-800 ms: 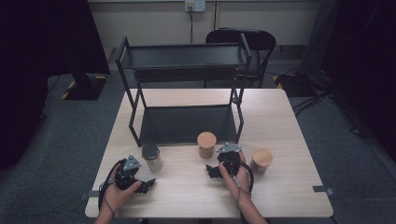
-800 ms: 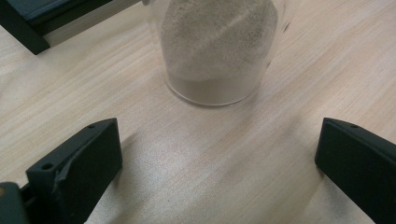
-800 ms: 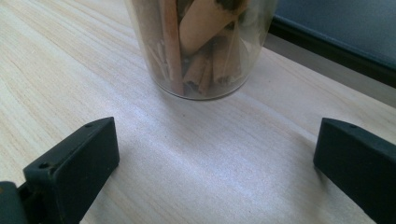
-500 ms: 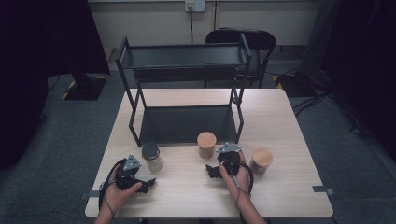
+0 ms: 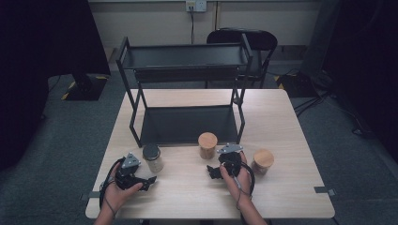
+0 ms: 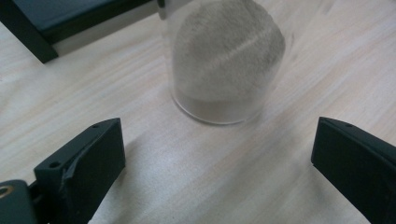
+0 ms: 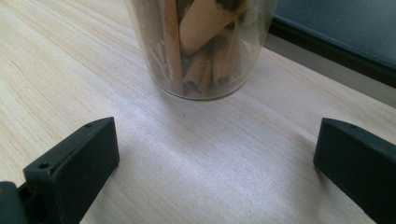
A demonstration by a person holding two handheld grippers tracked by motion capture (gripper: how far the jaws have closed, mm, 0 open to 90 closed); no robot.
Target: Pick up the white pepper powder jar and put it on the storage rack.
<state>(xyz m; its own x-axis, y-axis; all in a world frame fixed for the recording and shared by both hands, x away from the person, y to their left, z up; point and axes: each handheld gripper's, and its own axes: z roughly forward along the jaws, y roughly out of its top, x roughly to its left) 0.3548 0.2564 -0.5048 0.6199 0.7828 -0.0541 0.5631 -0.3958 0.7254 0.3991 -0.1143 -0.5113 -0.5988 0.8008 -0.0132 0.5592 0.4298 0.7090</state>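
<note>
Left hand-held gripper (image 6: 217, 154), round glass jar (image 6: 226, 60), grainy wood table (image 6: 196, 186)

Table (image 5: 291, 122): pale wood with a fine straight grain. Two-tier rack (image 5: 187, 61): matte black frame and shelves. Left gripper (image 5: 146, 180) and right gripper (image 5: 212, 172): black bodies and jaws, each topped by a grey plate; black cable trailing. Dark-lidded jar (image 5: 153, 158): clear glass, a dark lid, pale grey-beige powder inside (image 6: 226, 56). Middle jar (image 5: 207, 145): clear glass with a light tan wooden lid, filled with brown and tan rolled sticks (image 7: 201, 42). Right-hand jar (image 5: 263, 161): the same tan wooden lid. Floor (image 5: 70, 140): dark grey-green carpet. Chair (image 5: 253, 40) behind the rack: black. Rear wall (image 5: 150, 18): cream.
</note>
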